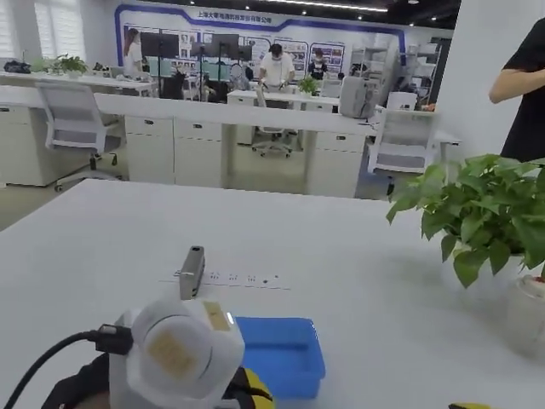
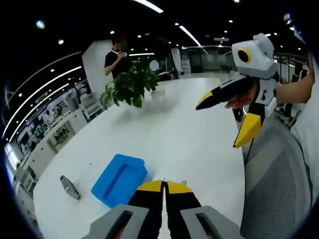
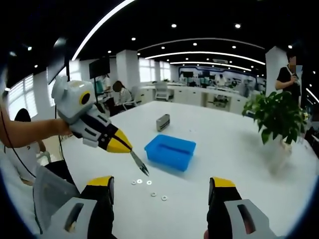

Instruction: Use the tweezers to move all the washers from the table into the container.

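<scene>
Since the washers (image 3: 149, 182) lie flat on the table (image 3: 224, 149) just below & slightly ahead of the tweezers' tips, the next move looks like a short drop, not a reach. Five of them in a loose scatter: three nearly under the tips, two more toward the right gripper's side.

The tweezers (image 3: 140, 167) stick out of the left gripper (image 3: 122, 145), long axis slanting down & fwd at the scatter. That gripper's jaws are pressed together on the tweezers' rear end.

The container (image 3: 169, 152), blue, sits near, beyond the tips on the far side of the washers, so the carry dir. is fwd from the pick.

The right gripper (image 3: 160, 180) hangs w/ jaws spread wide, nothing between them, facing the washers from the near side. The left one is closer & has the tool.

Can't tell whether the tips touch the table or a washer. In the left gripper view the tweezers are a tiny glint past the pressed jaws, too small to read.
</scene>
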The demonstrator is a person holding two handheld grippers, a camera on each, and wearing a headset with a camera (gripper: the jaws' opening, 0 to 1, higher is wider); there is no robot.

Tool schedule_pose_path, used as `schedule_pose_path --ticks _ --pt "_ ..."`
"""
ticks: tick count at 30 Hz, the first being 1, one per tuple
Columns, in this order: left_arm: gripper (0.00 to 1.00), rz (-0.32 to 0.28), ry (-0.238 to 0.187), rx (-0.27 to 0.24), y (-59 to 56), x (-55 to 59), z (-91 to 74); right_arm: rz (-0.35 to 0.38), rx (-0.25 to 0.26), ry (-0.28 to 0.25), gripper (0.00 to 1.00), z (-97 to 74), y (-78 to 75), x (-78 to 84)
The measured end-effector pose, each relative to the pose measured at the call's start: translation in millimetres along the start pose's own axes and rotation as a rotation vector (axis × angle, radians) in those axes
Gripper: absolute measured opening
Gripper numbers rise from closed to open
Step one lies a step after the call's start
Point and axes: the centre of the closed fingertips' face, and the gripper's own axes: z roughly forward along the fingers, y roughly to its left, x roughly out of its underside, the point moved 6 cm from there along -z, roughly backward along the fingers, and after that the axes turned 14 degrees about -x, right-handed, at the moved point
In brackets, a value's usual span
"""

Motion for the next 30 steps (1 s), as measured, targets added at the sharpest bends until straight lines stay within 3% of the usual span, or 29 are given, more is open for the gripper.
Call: schedule_pose_path --ticks 2,5,7,9,12,16,23,30 --pt "0.00 0.005 -0.019 0.011 1.5 -10.0 -10.3 -0.011 -0.052 0.021 0.69 5.6 3.9 -2.4" --pt "0.00 0.018 -0.027 0.034 1.7 -21.7 -25.1 -0.033 -0.212 0.064 0.51 17.7 18.7 -9.5" --pt "0.00 0.039 -0.026 0.048 1.6 -27.1 -33.2 -0.077 -0.288 0.067 0.39 23.8 28.2 -18.7" --pt "0.00 0.064 -0.034 0.054 2.9 -33.9 -42.5 -0.113 -0.335 0.096 0.31 28.1 34.8 -23.5" --pt "0.00 0.063 -0.054 0.085 4.4 -44.7 -55.7 -0.177 -0.398 0.124 0.27 37.2 44.0 -34.9" --pt "0.00 0.048 -0.075 0.138 4.4 -57.4 -70.1 -0.277 -0.438 0.145 0.25 42.9 50.5 -53.6" --pt "0.00 0.027 -0.115 0.204 5.7 -70.6 -81.7 -0.338 -0.496 0.150 0.19 45.8 57.5 -75.1" --pt "0.00 0.087 -0.083 0.229 3.7 -70.4 -86.4 -0.406 -0.542 0.189 0.12 47.9 64.1 -79.2"
